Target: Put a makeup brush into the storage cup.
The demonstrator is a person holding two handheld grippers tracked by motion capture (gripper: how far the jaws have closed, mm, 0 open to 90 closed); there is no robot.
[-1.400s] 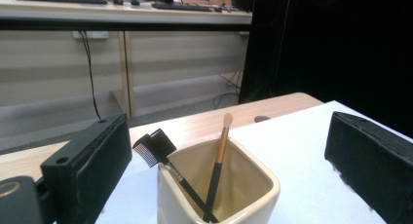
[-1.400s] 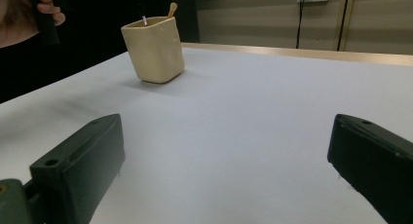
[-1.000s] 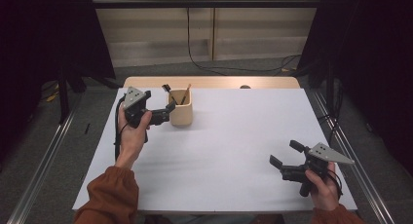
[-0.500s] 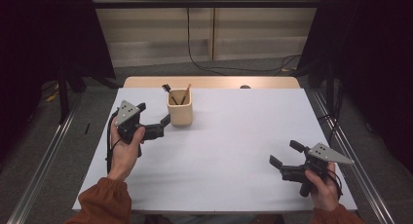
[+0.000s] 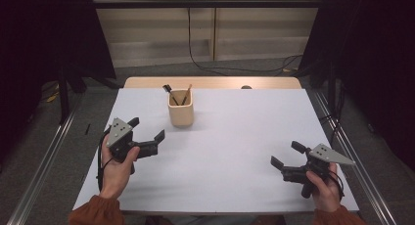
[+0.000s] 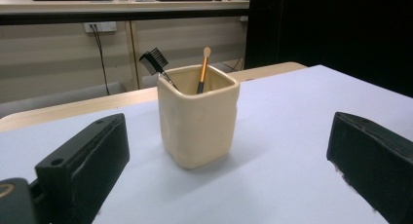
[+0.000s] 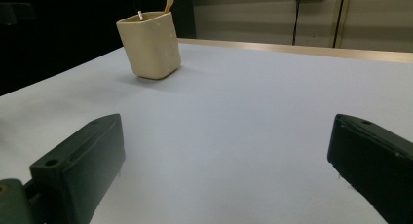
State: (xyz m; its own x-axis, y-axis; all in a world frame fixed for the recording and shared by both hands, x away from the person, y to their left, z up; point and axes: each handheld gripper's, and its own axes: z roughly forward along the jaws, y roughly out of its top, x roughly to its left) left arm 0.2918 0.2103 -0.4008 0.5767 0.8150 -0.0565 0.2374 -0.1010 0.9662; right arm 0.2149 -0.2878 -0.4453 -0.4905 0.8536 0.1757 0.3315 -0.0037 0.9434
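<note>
high view: unlabelled cream cup (image 5: 181, 109), brushes.

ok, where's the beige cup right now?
In the high view the beige cup stands upright on the table's far-left part, ahead of the left gripper, untouched.
</note>
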